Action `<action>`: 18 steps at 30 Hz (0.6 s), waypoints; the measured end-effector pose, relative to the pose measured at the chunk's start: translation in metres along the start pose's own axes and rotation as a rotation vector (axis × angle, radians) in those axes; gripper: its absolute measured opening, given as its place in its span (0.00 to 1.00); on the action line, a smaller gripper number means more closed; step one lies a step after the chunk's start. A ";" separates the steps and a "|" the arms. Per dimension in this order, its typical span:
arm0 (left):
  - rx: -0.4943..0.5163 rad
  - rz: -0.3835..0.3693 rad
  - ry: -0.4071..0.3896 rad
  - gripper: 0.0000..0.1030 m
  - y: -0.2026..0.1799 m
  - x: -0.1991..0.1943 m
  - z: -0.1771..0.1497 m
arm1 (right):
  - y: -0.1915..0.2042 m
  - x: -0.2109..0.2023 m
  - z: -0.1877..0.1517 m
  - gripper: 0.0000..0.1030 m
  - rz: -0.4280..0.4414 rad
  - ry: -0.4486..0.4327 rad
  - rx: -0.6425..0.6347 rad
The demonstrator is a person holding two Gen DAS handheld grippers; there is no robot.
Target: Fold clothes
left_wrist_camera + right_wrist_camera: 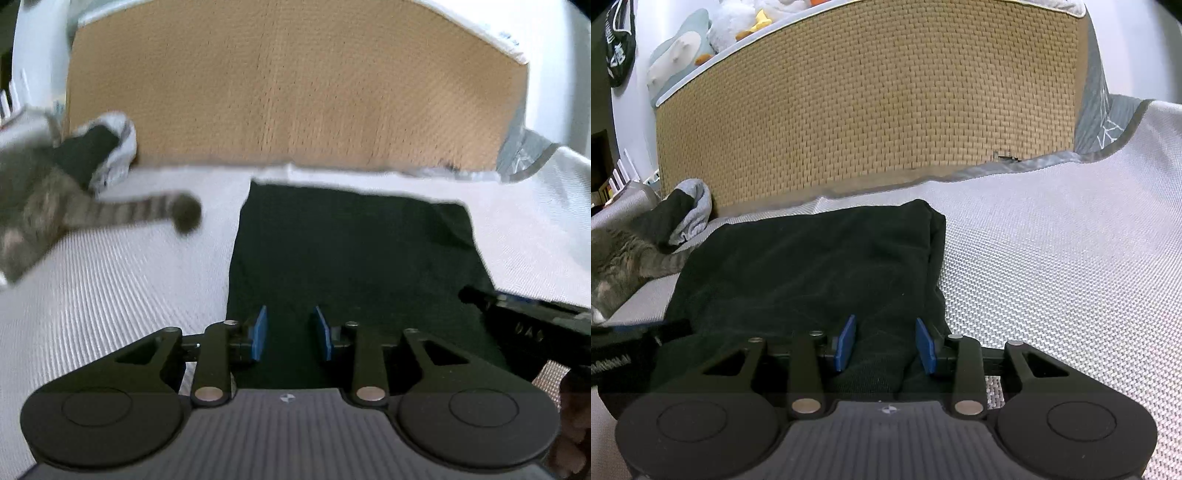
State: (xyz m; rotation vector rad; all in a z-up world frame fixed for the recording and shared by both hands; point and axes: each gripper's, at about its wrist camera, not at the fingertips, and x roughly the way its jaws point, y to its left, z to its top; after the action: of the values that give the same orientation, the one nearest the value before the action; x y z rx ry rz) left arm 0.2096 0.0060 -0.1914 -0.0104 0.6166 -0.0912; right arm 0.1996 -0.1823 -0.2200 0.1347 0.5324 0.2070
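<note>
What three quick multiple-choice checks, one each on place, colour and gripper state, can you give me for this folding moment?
1. Where is the cat relative to the black garment?
A. To its left
B. Lying on top of it
C. To its right

2. What colour are the pads on the gripper fingers?
A. Red
B. Blue
C. Green

3. How do the jaws of the left gripper and right gripper stand?
A. Both shut on cloth
B. One open, one shut
C. Both open

Answers: 1 A, it sits on the white mattress at the left edge of both views. 2 B, the pads are blue. 3 C, each pair of pads stands apart over the garment.
</note>
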 end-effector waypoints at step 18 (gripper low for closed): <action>0.074 -0.026 0.059 0.30 -0.003 0.010 -0.001 | 0.023 -0.001 0.005 0.40 -0.112 0.045 -0.201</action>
State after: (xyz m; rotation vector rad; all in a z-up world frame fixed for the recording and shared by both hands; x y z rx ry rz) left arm 0.2168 0.0023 -0.1974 0.0560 0.6717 -0.1401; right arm 0.1972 -0.1603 -0.2112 -0.0950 0.5592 0.1531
